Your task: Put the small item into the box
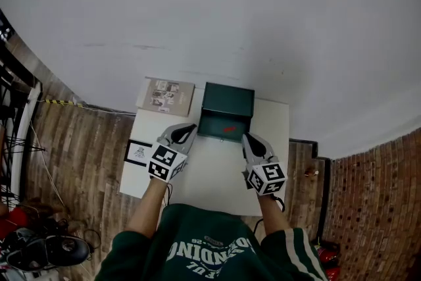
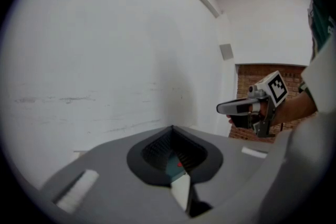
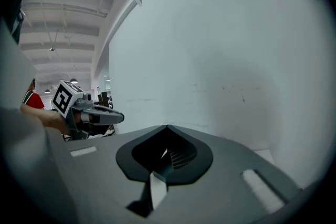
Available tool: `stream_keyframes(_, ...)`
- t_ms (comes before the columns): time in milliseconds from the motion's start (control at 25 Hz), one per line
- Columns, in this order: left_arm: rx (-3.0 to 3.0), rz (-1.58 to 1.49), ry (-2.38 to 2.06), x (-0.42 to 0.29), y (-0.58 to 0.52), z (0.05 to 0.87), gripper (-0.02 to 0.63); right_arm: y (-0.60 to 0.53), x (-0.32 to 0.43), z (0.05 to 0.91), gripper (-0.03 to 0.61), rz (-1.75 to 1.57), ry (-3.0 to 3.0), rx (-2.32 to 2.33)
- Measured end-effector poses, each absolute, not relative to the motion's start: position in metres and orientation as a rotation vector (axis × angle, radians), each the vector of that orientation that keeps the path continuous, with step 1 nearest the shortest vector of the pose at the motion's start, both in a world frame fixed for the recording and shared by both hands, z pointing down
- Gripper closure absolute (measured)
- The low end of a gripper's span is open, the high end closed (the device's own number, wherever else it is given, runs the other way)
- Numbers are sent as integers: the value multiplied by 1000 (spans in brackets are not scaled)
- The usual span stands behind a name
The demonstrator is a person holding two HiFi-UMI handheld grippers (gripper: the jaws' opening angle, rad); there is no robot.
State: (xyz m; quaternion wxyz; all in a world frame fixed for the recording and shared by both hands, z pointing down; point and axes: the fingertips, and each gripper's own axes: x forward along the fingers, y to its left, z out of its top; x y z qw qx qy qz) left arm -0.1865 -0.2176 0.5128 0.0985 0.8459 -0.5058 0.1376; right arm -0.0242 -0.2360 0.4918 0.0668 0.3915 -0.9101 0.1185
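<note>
A dark green box [image 1: 227,112] stands open at the far side of the white table [image 1: 210,171], its lid raised at the back. A small red item [image 1: 229,129] lies inside it. My left gripper [image 1: 184,133] hovers just left of the box front, and my right gripper [image 1: 254,143] just right of it; both are shut and hold nothing. In the left gripper view the shut jaws [image 2: 172,127] meet at a point, with a speck of the red item [image 2: 180,164] showing in the hollow under them. In the right gripper view my right gripper [image 3: 167,126] is likewise shut and empty.
A printed booklet [image 1: 168,97] lies at the table's far left corner. A black-framed card [image 1: 139,153] sits by the table's left edge. A white wall rises behind the table. Wooden floor lies to the left, and a brick-patterned surface to the right.
</note>
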Motion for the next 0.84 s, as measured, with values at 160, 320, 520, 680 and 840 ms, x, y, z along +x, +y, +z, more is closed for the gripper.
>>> stream_keyframes(160,2523,385,-1495,-181,-213,506,561,-230,-19,488,577,354,-2745,1190)
stream_keyframes(320,2539,373,-1483,-179,-215,504,561,-232,-18,490,577,357,-2740,1198)
stream_keyframes(520,2541,379,-1472,-177,-212,505,561,-228,-16,490,577,360,-2737,1203)
stream_keyframes(680,2537,386,-1461,-175,-214,509,561,-230,-16,493,577,366,-2736,1201)
stream_keyframes(840,2532,396,-1448,-170,-213,514,561,-230,-13,496,577,374,-2732,1199)
